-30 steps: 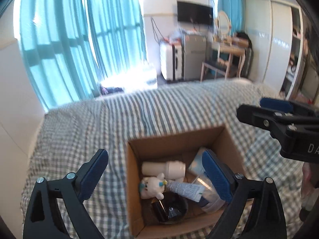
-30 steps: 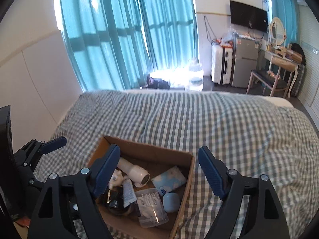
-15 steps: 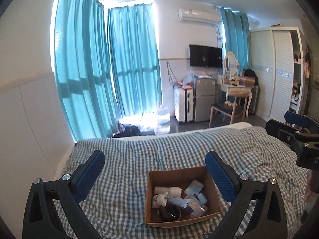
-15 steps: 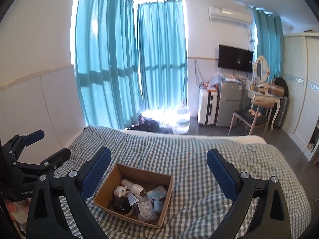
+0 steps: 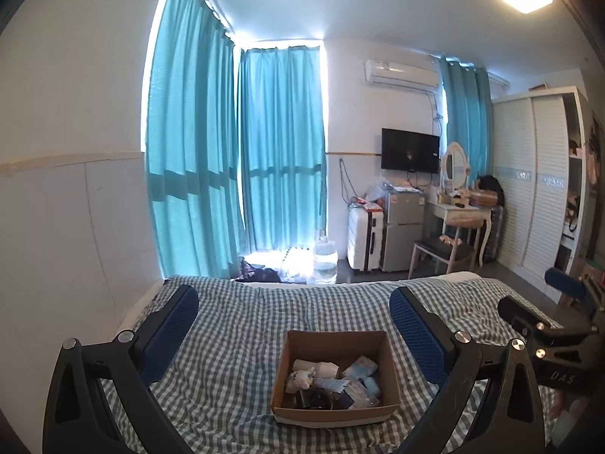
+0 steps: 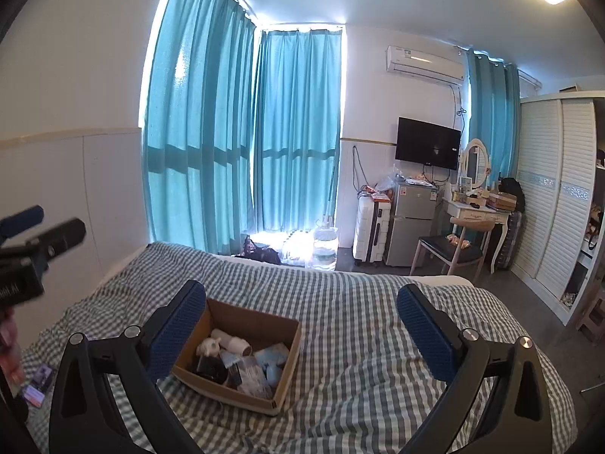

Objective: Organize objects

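Note:
A cardboard box (image 5: pixel 336 414) sits on the checked bed (image 5: pixel 245 325). It holds several small items: a white bottle (image 5: pixel 317 367), a white plush toy (image 5: pixel 300 377), a tube, blue packets and a dark round thing. My left gripper (image 5: pixel 293 316) is open and empty, held well back from the box. My right gripper (image 6: pixel 300 312) is open and empty, also well back. The box shows in the right wrist view (image 6: pixel 280 393). Each gripper shows at the edge of the other's view.
Teal curtains (image 5: pixel 280 151) cover the window. A water jug (image 5: pixel 324 261), suitcase (image 5: pixel 365 238), small fridge (image 5: pixel 402 236), dressing table with chair (image 5: pixel 453 242) and white wardrobe (image 5: pixel 533 189) stand beyond the bed. Small cards (image 6: pixel 38 386) lie on the bed's left edge.
Both grippers have drawn back and risen from just above the box. The box now looks small and far. Both stay open.

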Available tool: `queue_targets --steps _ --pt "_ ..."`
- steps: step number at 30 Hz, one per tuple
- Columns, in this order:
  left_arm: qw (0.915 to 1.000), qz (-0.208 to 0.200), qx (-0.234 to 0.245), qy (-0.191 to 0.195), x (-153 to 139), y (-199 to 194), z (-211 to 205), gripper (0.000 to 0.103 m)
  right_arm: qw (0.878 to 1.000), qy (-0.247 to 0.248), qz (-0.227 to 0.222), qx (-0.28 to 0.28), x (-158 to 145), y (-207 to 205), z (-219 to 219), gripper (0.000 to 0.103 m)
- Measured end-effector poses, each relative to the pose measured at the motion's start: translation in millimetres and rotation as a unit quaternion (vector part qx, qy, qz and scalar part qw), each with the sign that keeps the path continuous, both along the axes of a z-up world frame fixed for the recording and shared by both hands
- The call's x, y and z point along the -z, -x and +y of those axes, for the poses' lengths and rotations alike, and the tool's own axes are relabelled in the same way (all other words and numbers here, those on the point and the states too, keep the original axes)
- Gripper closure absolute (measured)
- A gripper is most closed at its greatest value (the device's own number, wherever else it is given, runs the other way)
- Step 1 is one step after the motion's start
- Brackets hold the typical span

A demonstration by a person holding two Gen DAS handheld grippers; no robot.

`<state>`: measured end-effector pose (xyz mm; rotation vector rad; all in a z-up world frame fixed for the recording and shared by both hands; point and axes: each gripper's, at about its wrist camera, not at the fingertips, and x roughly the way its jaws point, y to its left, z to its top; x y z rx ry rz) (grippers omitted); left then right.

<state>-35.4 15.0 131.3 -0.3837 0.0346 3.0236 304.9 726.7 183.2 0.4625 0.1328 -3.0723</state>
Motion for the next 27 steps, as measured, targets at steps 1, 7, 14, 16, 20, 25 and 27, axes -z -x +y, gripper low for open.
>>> queue_targets --steps 1,7,14,16,20,25,27 --pt "1.0000 0.002 -0.004 0.001 6 -4 0 0.000 1.000 0.000 -0.001 0.002 7 -2 2 0.001" --pt "0.9998 -0.011 -0.018 0.006 45 -12 3 0.000 1.000 -0.004 -0.014 0.010 53 -7 8 0.001" --pt "0.9978 -0.055 -0.017 0.033 105 -6 11 0.000 0.999 0.008 -0.042 0.010 111 -6 11 0.001" --pt "0.9969 -0.067 -0.012 0.041 119 -5 14 0.000 0.998 0.004 -0.056 0.012 125 -4 11 0.001" --pt "0.9953 -0.080 -0.004 0.056 135 -7 18 0.000 0.997 0.005 -0.079 0.014 146 -1 10 0.001" --pt "0.9946 -0.088 0.001 0.056 139 -9 20 0.000 0.997 0.007 -0.076 0.018 146 -3 11 0.001" --pt "0.9946 -0.089 0.000 0.053 138 -10 20 0.000 0.997 0.008 -0.077 0.019 145 -4 11 0.001"
